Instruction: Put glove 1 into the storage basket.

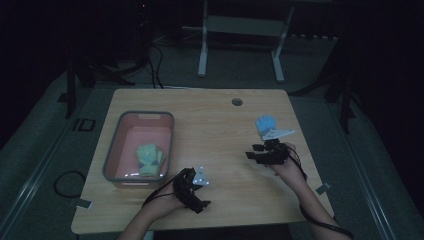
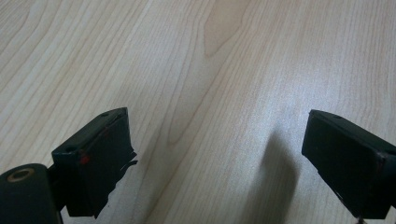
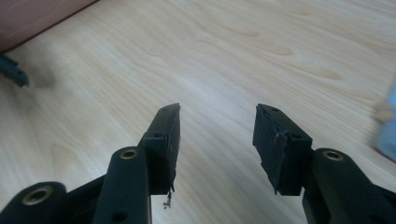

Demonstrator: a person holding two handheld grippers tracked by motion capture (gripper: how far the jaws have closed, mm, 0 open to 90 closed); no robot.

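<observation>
Right tool (image 1: 256,151) half open and empty beside blue glove (image 1: 265,123) near table (image 1: 220,145) right edge, left tool (image 1: 196,196) wide open, empty; a shallow approach risks pushing glove off the edge.

A light wooden bench (image 1: 215,145) is seen on a grey floor (image 1: 45,150), with a round hole (image 1: 237,102) near its far edge. White frame legs (image 1: 202,50) are stood on the floor beyond it, beside dark cables (image 1: 155,65).

Two gloves (image 1: 265,123) (image 1: 149,158), one bin (image 1: 112,150), two grippers (image 1: 248,155) (image 1: 205,204).
</observation>
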